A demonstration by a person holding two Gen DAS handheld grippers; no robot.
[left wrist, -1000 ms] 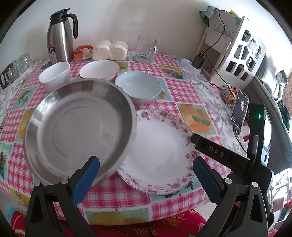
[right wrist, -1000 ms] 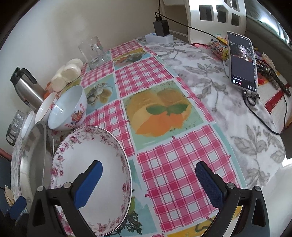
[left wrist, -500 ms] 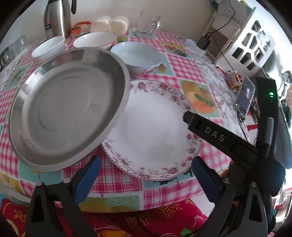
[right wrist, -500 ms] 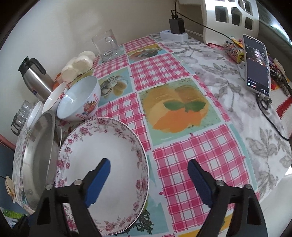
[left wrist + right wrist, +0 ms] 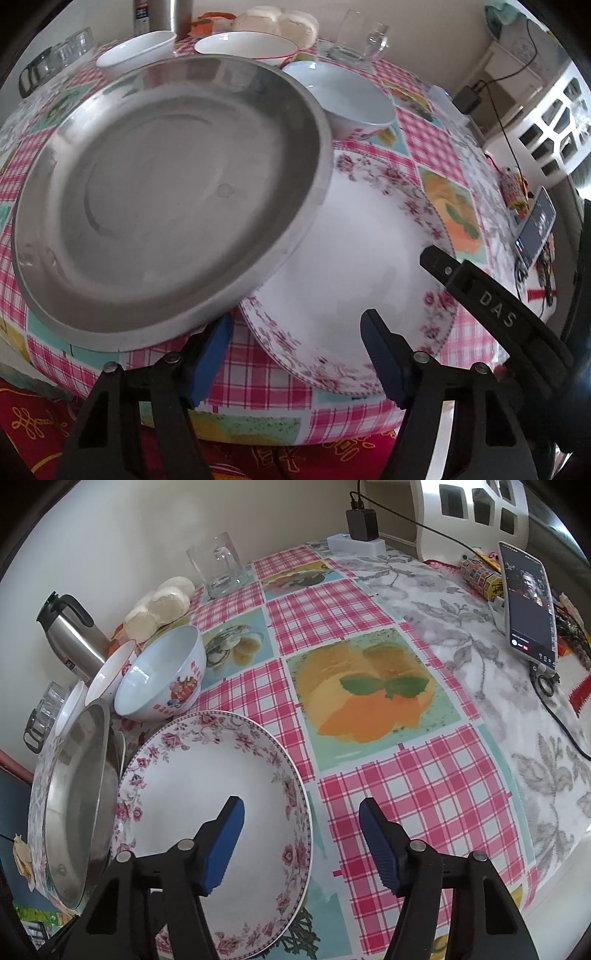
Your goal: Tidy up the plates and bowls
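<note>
A floral-rimmed white plate (image 5: 369,251) lies near the table's front edge. A large steel plate (image 5: 166,192) leans over its left side. My left gripper (image 5: 295,354) hovers low over the floral plate's near rim, and its jaws are closing with that rim between them, the pads not touching it. My right gripper (image 5: 303,842) straddles the floral plate's (image 5: 207,797) right rim; its jaws are closing too, with the pads off the rim. Its black finger (image 5: 480,302) shows in the left wrist view. Behind stand a fruit-printed bowl (image 5: 162,675) and two more white bowls (image 5: 110,672).
At the back are a steel thermos (image 5: 70,635), a glass mug (image 5: 218,565), pale round buns (image 5: 162,602) and small glasses (image 5: 44,712). A phone (image 5: 528,602) with a cable lies at the right beside a white shelf unit (image 5: 546,110). The checked tablecloth (image 5: 406,794) extends to the right.
The left gripper has sunk closer to the plates, which now loom larger. Both grippers' jaws have narrowed. The right gripper's fingers now frame the floral plate's right rim.
</note>
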